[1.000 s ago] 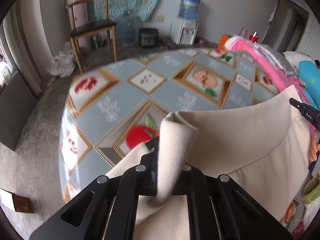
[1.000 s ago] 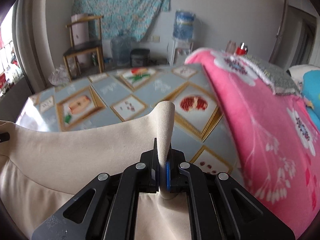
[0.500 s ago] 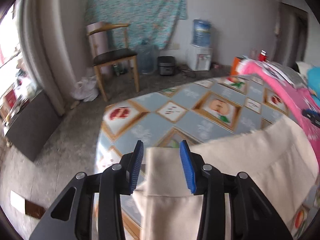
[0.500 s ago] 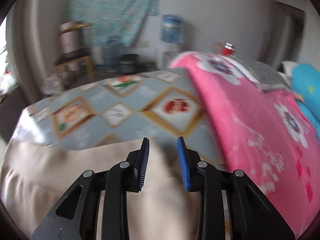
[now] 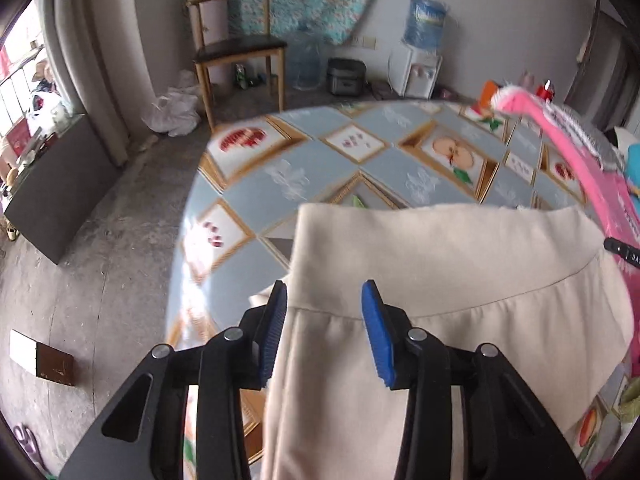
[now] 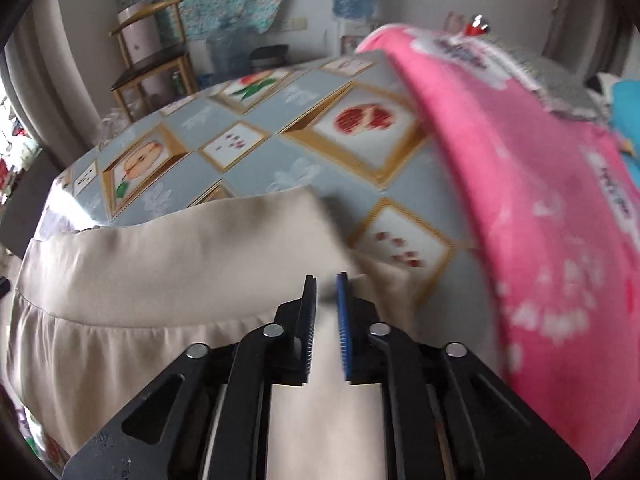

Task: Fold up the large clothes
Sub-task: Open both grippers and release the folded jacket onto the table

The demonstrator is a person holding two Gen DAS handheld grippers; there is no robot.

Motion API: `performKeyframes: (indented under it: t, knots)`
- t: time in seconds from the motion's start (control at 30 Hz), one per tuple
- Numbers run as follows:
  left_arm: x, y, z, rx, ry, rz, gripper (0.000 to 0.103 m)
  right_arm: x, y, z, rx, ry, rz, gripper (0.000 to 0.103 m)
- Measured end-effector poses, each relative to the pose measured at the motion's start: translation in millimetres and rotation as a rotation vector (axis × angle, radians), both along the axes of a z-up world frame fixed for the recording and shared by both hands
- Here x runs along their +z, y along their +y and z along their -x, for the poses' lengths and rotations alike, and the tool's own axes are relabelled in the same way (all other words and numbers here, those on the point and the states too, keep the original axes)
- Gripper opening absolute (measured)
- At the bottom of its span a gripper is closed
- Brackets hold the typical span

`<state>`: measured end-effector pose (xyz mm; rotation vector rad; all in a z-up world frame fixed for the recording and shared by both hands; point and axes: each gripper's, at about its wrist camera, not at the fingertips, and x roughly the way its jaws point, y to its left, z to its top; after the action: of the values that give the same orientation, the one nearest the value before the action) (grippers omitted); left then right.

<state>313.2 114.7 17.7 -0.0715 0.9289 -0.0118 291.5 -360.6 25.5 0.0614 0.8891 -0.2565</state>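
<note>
1. You have one beige garment (image 5: 460, 264) in front of you, spread flat on the table (image 5: 280, 184), which is covered by a blue-grey cloth printed with framed fruit pictures. Its stitched band runs across the table between your two grippers.
2. You hold two grippers, one in each hand.
3. Your left gripper (image 5: 324, 320) has its two blue-padded fingers (image 5: 376, 332) spread apart. The left corner of the band lies under and between them; neither pad presses on the cloth.
4. Your right gripper (image 6: 326, 312) has its fingers (image 6: 344, 320) only a narrow gap apart, and the jaws are closing. The right end of the beige garment (image 6: 180, 248) lies beneath them; the cloth there is blurred, and no fold of it shows in the gap.
5. The tip of your right gripper shows at the right edge of the left wrist view, beside the far end of the band.
6. One pink flowered blanket (image 6: 540, 200) lies along the right side of the table, just beside the garment's right end.
7. On the floor beyond the table you have one wooden chair (image 5: 236, 48), one water dispenser (image 5: 420, 60) carrying a blue bottle, and one white plastic bag (image 5: 172, 112).
</note>
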Motion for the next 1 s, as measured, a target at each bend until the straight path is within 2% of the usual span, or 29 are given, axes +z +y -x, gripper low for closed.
performKeyframes:
  t: [0.03, 0.13, 0.2, 0.3, 0.37, 0.43, 0.47, 0.5, 0.57, 0.67, 0.7, 0.77, 0.87, 0.97, 1.0]
  knots:
    - [5.7, 2.3, 10.1, -0.002, -0.014, 0.006, 0.039, 6.4, -2.7, 12.9, -0.015, -0.021, 0.019, 0.036]
    - [17.3, -5.6, 46.6, -0.055, -0.039, 0.018, 0.039, 16.7, -7.9, 51.7, -0.004, -0.063, 0.012, 0.038]
    - [17.8, -15.7, 69.6, -0.103, -0.04, 0.036, 0.039, 18.4, -1.1, 80.0, 0.047, -0.082, -0.019, 0.038]
    - [2.5, -32.8, 97.2, -0.157, -0.012, 0.041, 0.039, 10.8, 21.0, 107.6, 0.153, -0.093, -0.02, 0.039]
    - [-20.3, -40.4, 104.8, -0.145, 0.042, -0.011, 0.039, -4.1, 34.4, 122.1, 0.211, -0.079, -0.007, 0.042]
    - [-40.1, -39.7, 104.7, -0.108, 0.091, -0.05, 0.039, -28.6, 33.2, 118.7, 0.181, -0.001, 0.025, 0.042]
    - [-41.4, -38.2, 107.5, -0.104, 0.068, -0.042, 0.039, -43.0, 26.2, 115.4, 0.154, 0.034, 0.022, 0.042]
    - [-40.6, -38.4, 108.1, -0.098, 0.067, -0.041, 0.039, -46.8, 19.6, 117.2, 0.145, 0.012, -0.017, 0.042]
    - [-33.9, -37.6, 109.4, -0.078, 0.067, -0.054, 0.039, -41.0, 9.8, 117.8, 0.092, 0.02, -0.061, 0.041]
    - [-17.7, -36.6, 117.2, -0.066, 0.021, -0.061, 0.039, -21.0, 20.4, 124.2, 0.068, -0.011, -0.022, 0.041]
    - [-10.7, -38.9, 120.3, -0.07, -0.003, -0.059, 0.039, -11.9, 32.5, 128.0, 0.087, -0.04, -0.01, 0.042]
    - [-2.6, -50.7, 122.1, -0.103, -0.029, -0.04, 0.039, -1.7, 60.4, 134.1, 0.151, -0.089, -0.044, 0.05]
    - [-4.6, -76.2, 118.8, -0.163, -0.023, -0.029, 0.041, -3.1, 112.5, 134.6, 0.263, -0.127, -0.052, 0.056]
    - [-21.8, -106.4, 112.6, -0.219, 0.012, -0.054, 0.053, -19.8, 149.1, 124.0, 0.303, -0.104, -0.048, 0.056]
    - [-33.9, -113.3, 109.2, -0.22, 0.036, -0.082, 0.053, -32.3, 156.1, 114.2, 0.313, -0.067, -0.062, 0.056]
